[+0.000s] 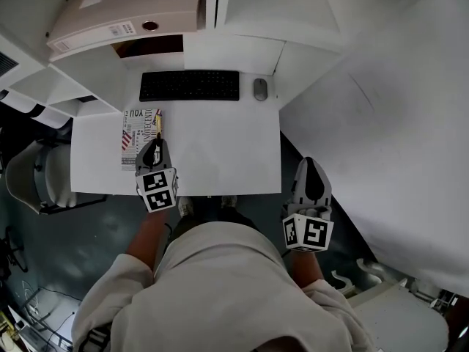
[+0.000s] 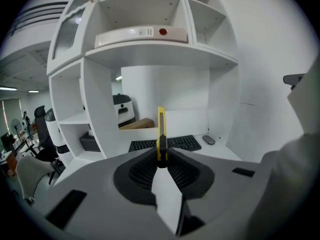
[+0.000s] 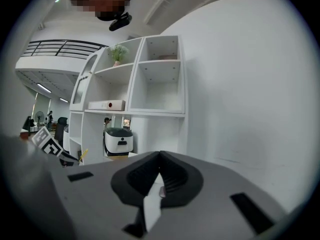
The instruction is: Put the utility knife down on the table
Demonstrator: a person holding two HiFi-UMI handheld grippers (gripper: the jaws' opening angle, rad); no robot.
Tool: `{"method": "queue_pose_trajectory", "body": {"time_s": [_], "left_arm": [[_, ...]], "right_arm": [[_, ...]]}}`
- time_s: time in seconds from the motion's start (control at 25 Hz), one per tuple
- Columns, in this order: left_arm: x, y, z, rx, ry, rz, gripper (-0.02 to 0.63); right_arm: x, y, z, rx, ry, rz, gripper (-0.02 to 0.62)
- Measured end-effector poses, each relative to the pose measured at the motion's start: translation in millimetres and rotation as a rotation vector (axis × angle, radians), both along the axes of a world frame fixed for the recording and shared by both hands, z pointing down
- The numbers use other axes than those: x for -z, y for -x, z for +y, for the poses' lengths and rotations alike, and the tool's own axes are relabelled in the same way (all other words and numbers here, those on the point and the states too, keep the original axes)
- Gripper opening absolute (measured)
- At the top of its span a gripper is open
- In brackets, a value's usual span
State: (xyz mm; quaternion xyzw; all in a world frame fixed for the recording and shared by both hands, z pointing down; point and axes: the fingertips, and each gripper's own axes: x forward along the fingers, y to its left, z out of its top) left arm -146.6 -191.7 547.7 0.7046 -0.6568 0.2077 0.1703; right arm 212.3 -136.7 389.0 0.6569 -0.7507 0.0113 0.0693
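My left gripper (image 1: 156, 147) hovers over the front left part of the white table (image 1: 220, 160), shut on a yellow utility knife (image 1: 159, 125). The knife stands on edge between the pads and sticks out forward past the fingertips. In the left gripper view the utility knife (image 2: 161, 129) rises from the closed jaws of the left gripper (image 2: 162, 160) toward the keyboard (image 2: 167, 143). My right gripper (image 1: 311, 166) hangs off the table's right side, beyond its front corner. The right gripper (image 3: 160, 156) has its pads together with nothing in them.
A black keyboard (image 1: 190, 85) and a grey mouse (image 1: 260, 89) lie at the table's back. A printed paper (image 1: 138, 132) lies under the left gripper. White shelves (image 2: 142, 49) with a binder (image 1: 124, 13) stand behind. An office chair (image 1: 33, 178) stands on the left, a white wall (image 1: 381, 123) on the right.
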Motion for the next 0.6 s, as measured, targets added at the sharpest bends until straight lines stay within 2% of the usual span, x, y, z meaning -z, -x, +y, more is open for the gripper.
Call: {"method": "queue_pose_trajectory", "body": {"time_s": [0.6], "left_arm": [[-124, -26, -29, -0.035, 0.265, -0.053, 0.064]], "right_arm": [[-17, -49, -11, -0.088, 0.060, 0.027, 0.003]]}}
